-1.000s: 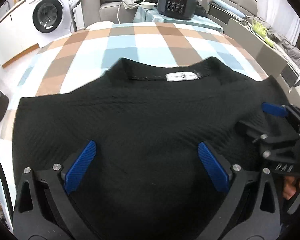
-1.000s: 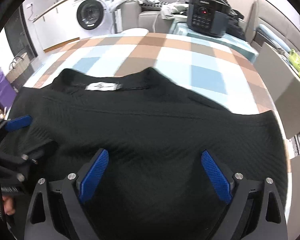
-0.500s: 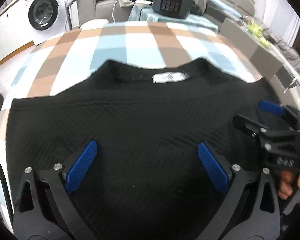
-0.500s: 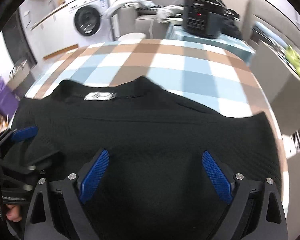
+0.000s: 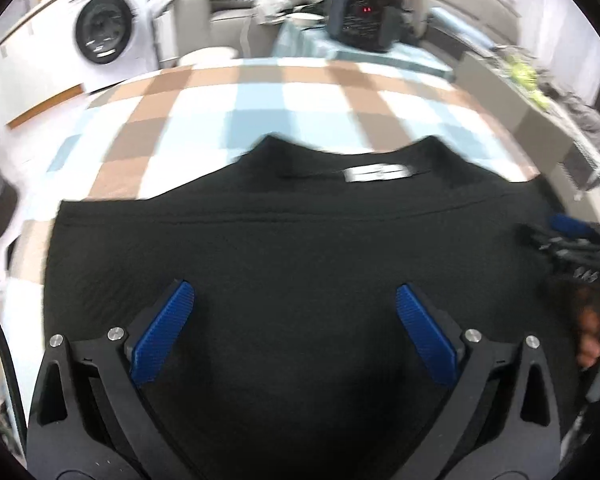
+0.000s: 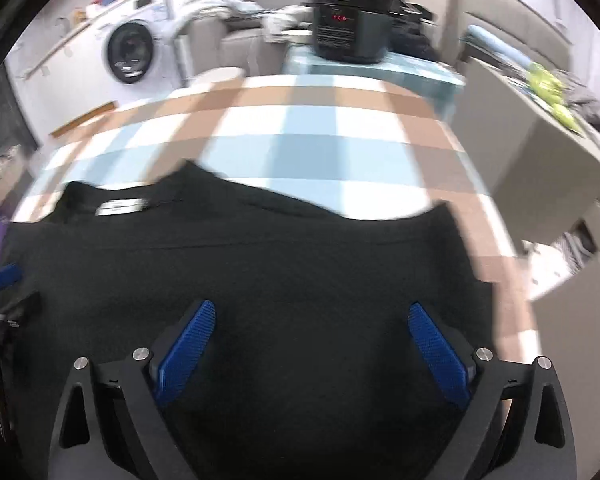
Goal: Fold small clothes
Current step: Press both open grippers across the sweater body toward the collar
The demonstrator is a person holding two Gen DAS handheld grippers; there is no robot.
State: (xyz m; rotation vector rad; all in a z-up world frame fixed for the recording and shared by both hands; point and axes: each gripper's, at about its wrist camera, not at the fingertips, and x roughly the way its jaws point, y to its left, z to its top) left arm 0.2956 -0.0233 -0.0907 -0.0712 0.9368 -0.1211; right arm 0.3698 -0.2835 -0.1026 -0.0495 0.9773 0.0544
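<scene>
Left gripper: blue fingers spread wide, nothing between them; the black top lies under and ahead of them, filling the gap from 6 o'clock up past centre. Whether the pads rest on the cloth cannot be told. Right gripper: fingers likewise wide apart and gripping nothing, with the same top spread beneath and ahead. In the left view the right gripper shows blurred at 3 o'clock over the top's right edge; in the right view one left fingertip shows at 9 o'clock over its left edge. The top lies flat on the checked cloth, collar away from the grippers, white label at 12 o'clock just inside the neckline. Beyond, at 12 o'clock, a black cooker stands on a side table; at 11 o'clock, a washer.
</scene>
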